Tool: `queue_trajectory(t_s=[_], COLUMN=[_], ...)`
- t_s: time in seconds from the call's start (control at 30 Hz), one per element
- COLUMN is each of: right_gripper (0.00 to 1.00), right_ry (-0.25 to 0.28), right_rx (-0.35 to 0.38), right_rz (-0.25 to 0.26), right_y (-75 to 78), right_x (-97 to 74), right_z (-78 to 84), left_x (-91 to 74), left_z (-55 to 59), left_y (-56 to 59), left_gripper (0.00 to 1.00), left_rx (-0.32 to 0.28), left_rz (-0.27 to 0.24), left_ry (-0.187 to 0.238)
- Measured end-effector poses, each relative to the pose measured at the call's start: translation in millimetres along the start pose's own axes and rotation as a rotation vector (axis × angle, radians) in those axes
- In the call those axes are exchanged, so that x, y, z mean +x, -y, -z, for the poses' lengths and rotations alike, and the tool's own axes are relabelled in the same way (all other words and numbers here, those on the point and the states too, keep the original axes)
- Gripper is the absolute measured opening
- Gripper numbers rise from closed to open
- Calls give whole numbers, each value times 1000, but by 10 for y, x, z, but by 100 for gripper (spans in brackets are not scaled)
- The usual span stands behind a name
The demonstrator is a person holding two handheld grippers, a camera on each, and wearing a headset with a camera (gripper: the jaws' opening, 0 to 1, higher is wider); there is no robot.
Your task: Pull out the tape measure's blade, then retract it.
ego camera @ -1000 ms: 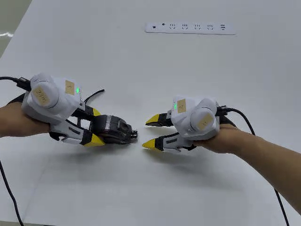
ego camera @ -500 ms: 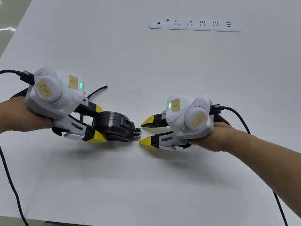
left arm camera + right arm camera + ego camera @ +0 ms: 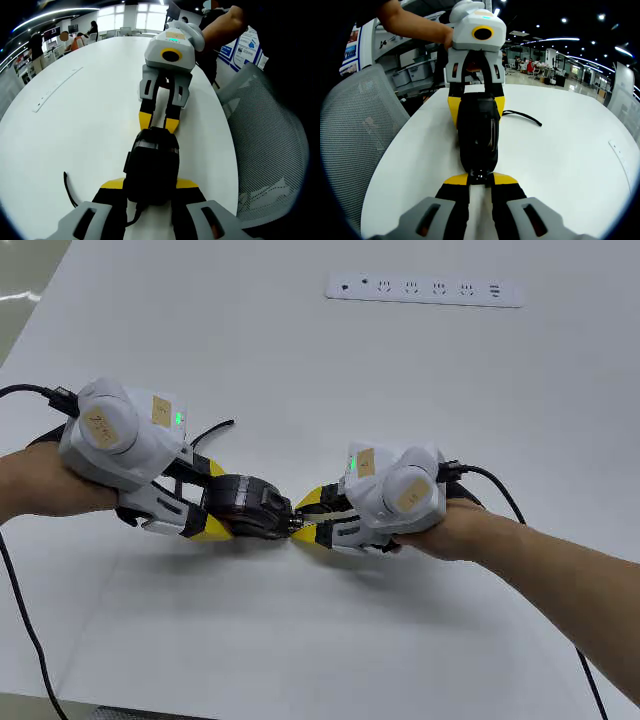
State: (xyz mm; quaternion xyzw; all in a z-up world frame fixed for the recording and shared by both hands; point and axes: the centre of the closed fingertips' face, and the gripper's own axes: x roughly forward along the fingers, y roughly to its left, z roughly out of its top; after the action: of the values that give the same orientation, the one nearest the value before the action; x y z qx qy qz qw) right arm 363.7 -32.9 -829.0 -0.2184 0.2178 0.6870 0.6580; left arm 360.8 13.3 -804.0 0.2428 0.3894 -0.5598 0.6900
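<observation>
A black tape measure (image 3: 247,506) lies low over the white table (image 3: 300,370), and my left gripper (image 3: 214,501) is shut on its case from the left. My right gripper (image 3: 306,519) faces it from the right, its yellow tips closed on the blade's end hook (image 3: 296,523). The left gripper view has the case (image 3: 152,165) between my left gripper's (image 3: 151,184) jaws, with the right gripper (image 3: 157,120) just beyond. In the right gripper view the hook (image 3: 479,175) sits pinched in my right gripper (image 3: 480,178). Behind it are the case (image 3: 477,127) and the left gripper (image 3: 476,106). No pulled-out blade is visible.
A white power strip (image 3: 425,288) lies at the far side of the table. A thin black strap (image 3: 205,435) trails from the tape measure. A grey mesh chair (image 3: 270,140) stands off the table's near edge. Cables run back from both hands.
My right gripper has moved left up to the tape measure, and its jaws have narrowed onto the end hook. The left gripper has kept its hold on the case.
</observation>
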Motion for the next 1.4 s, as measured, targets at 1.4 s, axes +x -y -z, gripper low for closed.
queue_trajectory(t_s=[1.4], right_gripper=[11], right_ry=[-51], right_rx=[-50], right_rz=[-1], right_y=[-9], right_x=[-32], right_z=[20], left_x=[8], left_z=[20], left_y=[19], left_gripper=[31], left_rx=[-1], left_rz=[6], left_ry=[12])
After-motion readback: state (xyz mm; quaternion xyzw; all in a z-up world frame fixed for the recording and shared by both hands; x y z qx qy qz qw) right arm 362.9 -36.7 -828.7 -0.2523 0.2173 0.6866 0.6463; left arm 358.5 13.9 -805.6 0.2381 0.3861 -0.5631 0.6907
